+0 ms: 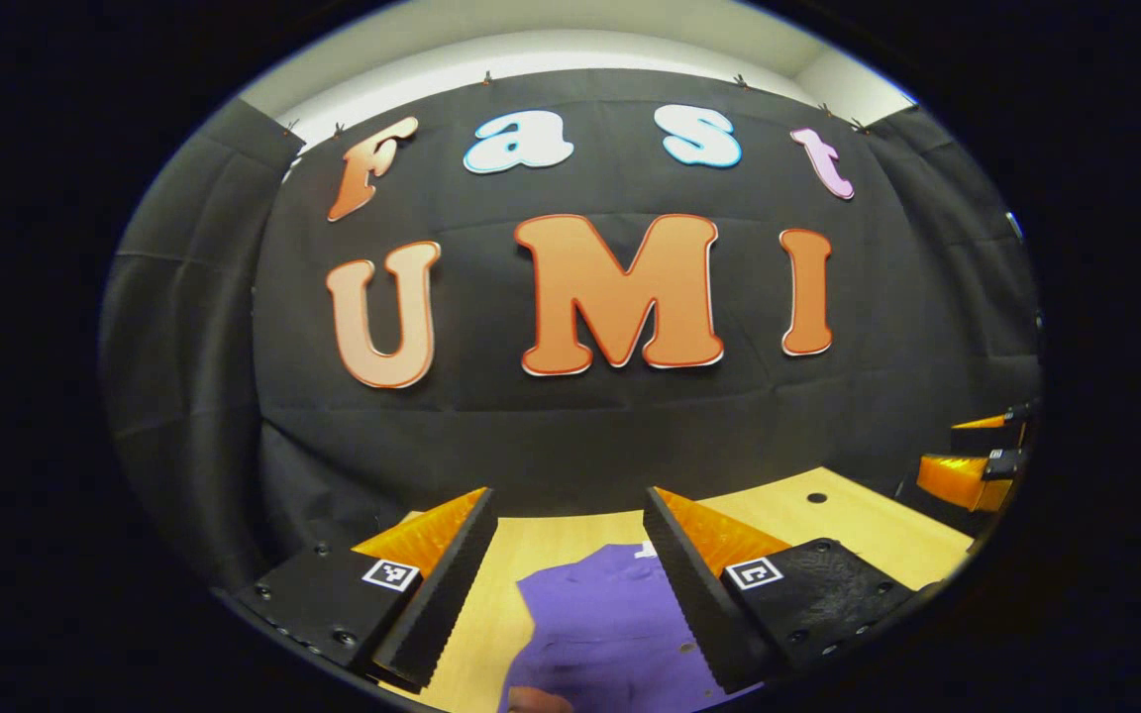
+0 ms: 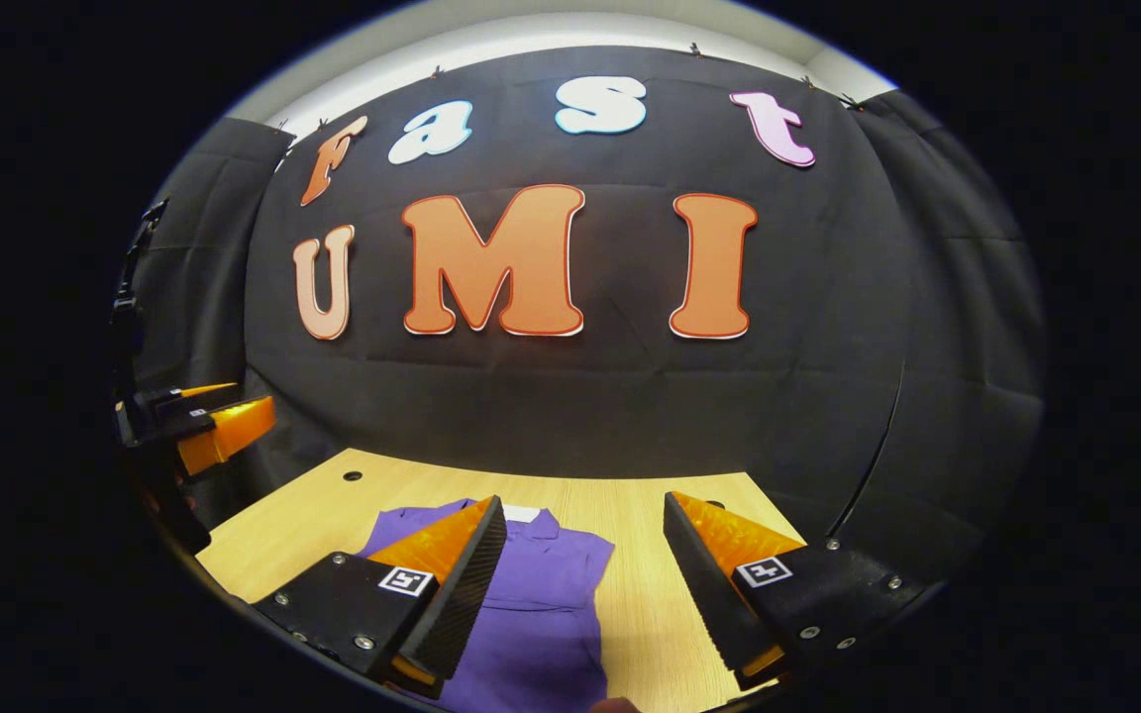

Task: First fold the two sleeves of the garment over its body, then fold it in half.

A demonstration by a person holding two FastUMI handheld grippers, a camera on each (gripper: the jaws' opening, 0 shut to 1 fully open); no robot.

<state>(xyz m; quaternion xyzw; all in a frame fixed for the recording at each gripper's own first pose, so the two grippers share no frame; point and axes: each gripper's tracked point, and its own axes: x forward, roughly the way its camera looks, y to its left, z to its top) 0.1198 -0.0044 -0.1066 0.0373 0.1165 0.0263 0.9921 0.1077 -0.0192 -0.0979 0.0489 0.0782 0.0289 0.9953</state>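
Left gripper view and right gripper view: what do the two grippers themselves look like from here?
Both match. The left gripper and right gripper each have two wedge-shaped fingers with ridged, sawtooth inner faces, set on dark bolted blocks. Each block carries a small square black-and-white marker tag. No cables or sleeves are visible.

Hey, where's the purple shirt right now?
The purple shirt lies flat on the wooden table, collar toward the black back wall. In both views it sits below the open grippers, left gripper and right gripper.
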